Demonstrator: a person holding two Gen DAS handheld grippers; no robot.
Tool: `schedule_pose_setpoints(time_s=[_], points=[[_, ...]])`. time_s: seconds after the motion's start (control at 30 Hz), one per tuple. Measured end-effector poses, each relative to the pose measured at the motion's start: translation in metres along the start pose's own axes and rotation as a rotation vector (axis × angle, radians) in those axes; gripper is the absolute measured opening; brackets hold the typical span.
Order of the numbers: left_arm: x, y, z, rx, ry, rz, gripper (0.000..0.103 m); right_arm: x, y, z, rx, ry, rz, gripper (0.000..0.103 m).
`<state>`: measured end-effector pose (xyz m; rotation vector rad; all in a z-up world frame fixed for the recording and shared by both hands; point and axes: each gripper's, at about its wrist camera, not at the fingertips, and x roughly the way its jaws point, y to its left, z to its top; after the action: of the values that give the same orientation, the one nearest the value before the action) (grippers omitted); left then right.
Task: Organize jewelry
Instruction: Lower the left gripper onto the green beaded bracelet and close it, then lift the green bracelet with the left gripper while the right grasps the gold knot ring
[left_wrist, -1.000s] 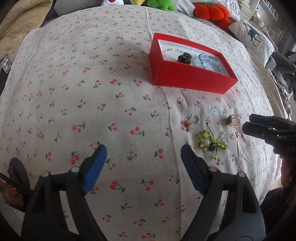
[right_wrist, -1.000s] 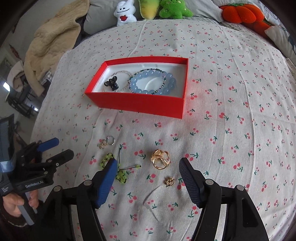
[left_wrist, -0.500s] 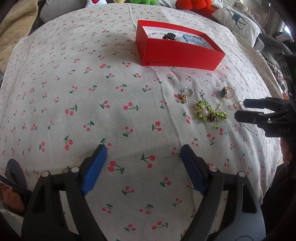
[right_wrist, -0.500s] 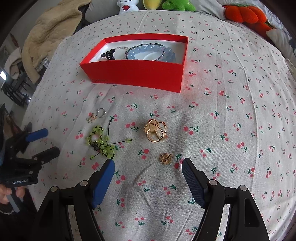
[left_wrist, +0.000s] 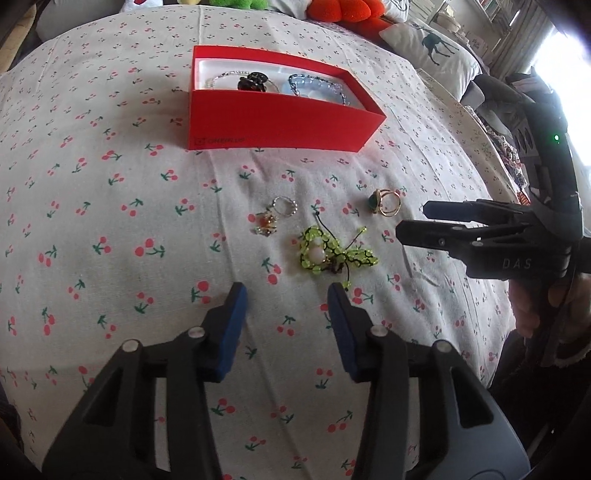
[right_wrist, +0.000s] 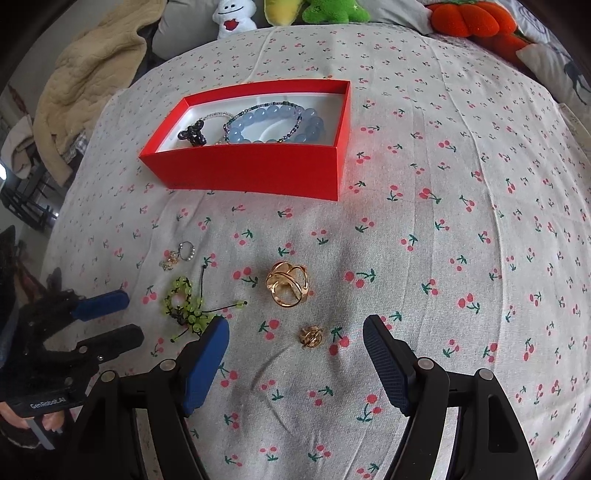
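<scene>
**A:** On the cherry-print sheet (right_wrist: 443, 221), what's still loose?

**B:** Near the right gripper (right_wrist: 295, 354) — jaws wide apart, nothing in them — a small gold earring (right_wrist: 309, 336) lies between the fingers, with the big gold ring (right_wrist: 287, 284) at 12 o'clock from it. The green bead bracelet (right_wrist: 184, 308) is at about 10 o'clock, and a silver ring (right_wrist: 186, 251) with a little charm (right_wrist: 169, 259) lies beyond that.

**A:** And the left gripper (left_wrist: 288, 306)?

**B:** Its jaws have just been closing, now half shut on nothing — the bracelet sits just past its right finger. The red box (left_wrist: 280, 118) at 12 o'clock holds a blue bead bracelet (right_wrist: 273, 123) and a dark clip (right_wrist: 192, 134).
</scene>
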<state>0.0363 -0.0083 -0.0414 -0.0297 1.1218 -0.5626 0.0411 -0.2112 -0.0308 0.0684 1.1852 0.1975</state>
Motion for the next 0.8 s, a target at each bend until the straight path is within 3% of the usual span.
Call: schedule_pose_setpoints(time_s=[0.13, 0.47, 0.7, 0.73, 0.8], points=[[0.008, -0.006, 0.008, 0.011, 0.005, -0.034, 0.031, -0.004, -0.002, 0.001, 0.002, -0.01, 0.006, 0.076], [0.026, -0.008, 0.026, -0.004, 0.021, -0.052, 0.03, -0.01, -0.009, 0.001, 0.012, -0.021, 0.02, 0.076], [0.033, -0.007, 0.032, -0.011, 0.038, -0.023, 0.015, -0.015, -0.012, 0.002, 0.019, -0.036, 0.023, 0.076], [0.033, -0.008, 0.032, -0.007, 0.034, -0.016, 0.006, -0.015, -0.012, 0.003, 0.022, -0.037, 0.022, 0.076], [0.03, -0.01, 0.031, 0.006, 0.032, -0.005, 0.006, -0.016, -0.013, 0.004, 0.026, -0.039, 0.021, 0.076]])
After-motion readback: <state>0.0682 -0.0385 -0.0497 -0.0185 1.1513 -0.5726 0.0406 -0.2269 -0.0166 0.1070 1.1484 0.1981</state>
